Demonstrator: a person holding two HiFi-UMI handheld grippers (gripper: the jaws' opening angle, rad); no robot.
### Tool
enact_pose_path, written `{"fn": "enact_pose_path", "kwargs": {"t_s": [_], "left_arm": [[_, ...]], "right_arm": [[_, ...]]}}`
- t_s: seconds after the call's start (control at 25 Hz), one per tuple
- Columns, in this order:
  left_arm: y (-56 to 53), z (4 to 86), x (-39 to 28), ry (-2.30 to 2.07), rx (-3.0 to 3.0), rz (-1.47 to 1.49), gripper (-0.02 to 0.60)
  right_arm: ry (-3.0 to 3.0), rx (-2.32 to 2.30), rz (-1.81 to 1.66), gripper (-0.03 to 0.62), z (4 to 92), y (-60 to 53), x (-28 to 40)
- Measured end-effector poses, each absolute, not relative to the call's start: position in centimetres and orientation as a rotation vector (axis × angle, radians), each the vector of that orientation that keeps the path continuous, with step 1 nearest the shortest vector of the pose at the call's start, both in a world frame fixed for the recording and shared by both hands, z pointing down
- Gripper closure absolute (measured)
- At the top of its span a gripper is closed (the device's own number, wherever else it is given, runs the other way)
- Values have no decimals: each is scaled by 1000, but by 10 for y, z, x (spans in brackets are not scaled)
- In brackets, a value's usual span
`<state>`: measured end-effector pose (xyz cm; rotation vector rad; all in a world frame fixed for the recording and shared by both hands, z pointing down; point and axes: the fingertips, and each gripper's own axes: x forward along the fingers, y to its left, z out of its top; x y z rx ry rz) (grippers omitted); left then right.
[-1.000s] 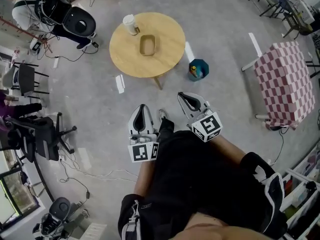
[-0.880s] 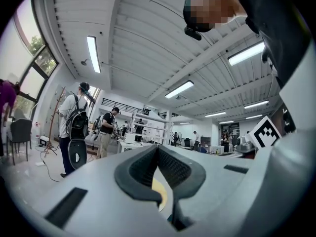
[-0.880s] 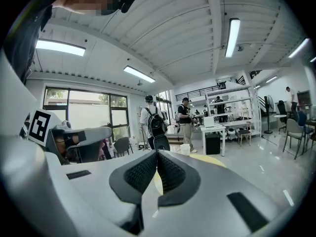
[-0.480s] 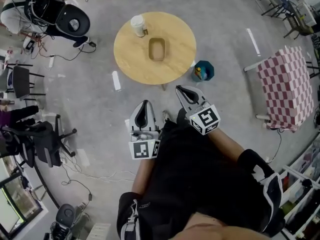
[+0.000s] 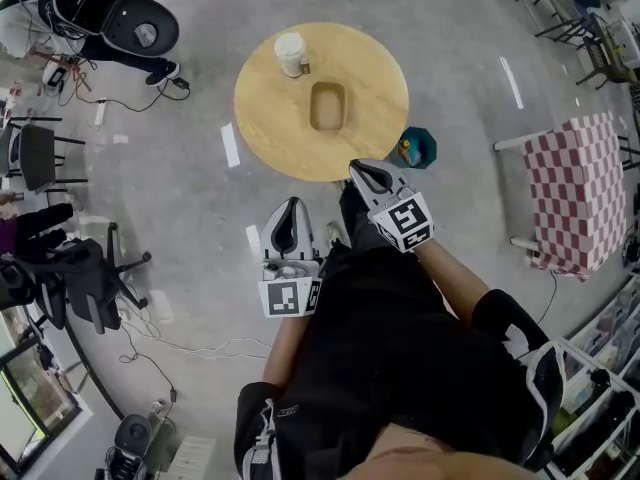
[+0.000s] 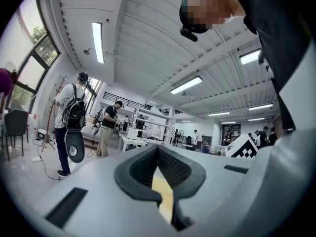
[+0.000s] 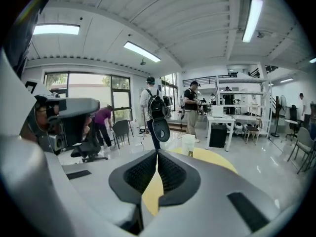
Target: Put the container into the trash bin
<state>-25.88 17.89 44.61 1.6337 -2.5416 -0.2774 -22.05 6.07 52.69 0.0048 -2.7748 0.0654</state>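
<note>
A shallow tan container (image 5: 327, 106) lies in the middle of a round wooden table (image 5: 270, 118), with a white cup (image 5: 290, 53) behind it. On the floor by the table's right edge stands a teal trash bin (image 5: 414, 149) with something in it. My right gripper (image 5: 357, 167) is shut and empty, its tip at the table's near edge. My left gripper (image 5: 291, 204) hangs lower left of the table, shut with nothing between its pads. In the right gripper view the table (image 7: 210, 157) and cup (image 7: 188, 144) show past the right gripper's (image 7: 157, 154) tips. The left gripper (image 6: 158, 149) points level at the room.
A table with a red-checked cloth (image 5: 575, 193) stands at the right. Office chairs (image 5: 75, 268) and cables line the left. A dark stool (image 5: 140, 23) stands at the upper left. People (image 7: 153, 110) stand beyond the table. Shelving is at the lower right.
Both grippers have moved toward the round table, the right one further, reaching its near edge. The table and bin sit closer in the head view. Jaws stayed shut.
</note>
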Motion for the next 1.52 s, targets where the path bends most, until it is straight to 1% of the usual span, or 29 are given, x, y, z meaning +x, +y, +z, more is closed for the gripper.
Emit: {"fn": "enact_pose_path", "kwargs": {"t_s": [0.28, 0.6, 0.72, 0.8, 0.84, 1.0, 1.32, 1.52], "left_arm": [[138, 457, -314, -2541, 1563, -271, 572], [89, 479, -358, -2522, 1474, -263, 572], [78, 484, -370, -2520, 1451, -261, 572], [75, 490, -376, -2517, 1427, -259, 572], [73, 493, -379, -2516, 1415, -258, 572], [66, 502, -387, -2520, 1378, -250, 572], [62, 514, -393, -2519, 1309, -238, 572], [64, 516, -397, -2527, 1287, -244, 572]], "right_arm": [[-2632, -103, 1, 563, 577, 25, -279], [-2345, -267, -62, 556, 676, -11, -311], [-2238, -343, -102, 532, 712, -12, -319], [-2164, -389, -149, 491, 738, -11, -322], [-2128, -410, -175, 485, 750, -11, -323], [-2019, -478, -276, 485, 788, -14, -327], [-1901, -576, -404, 487, 831, -10, -335], [-1854, -610, -455, 519, 848, -9, -335]]}}
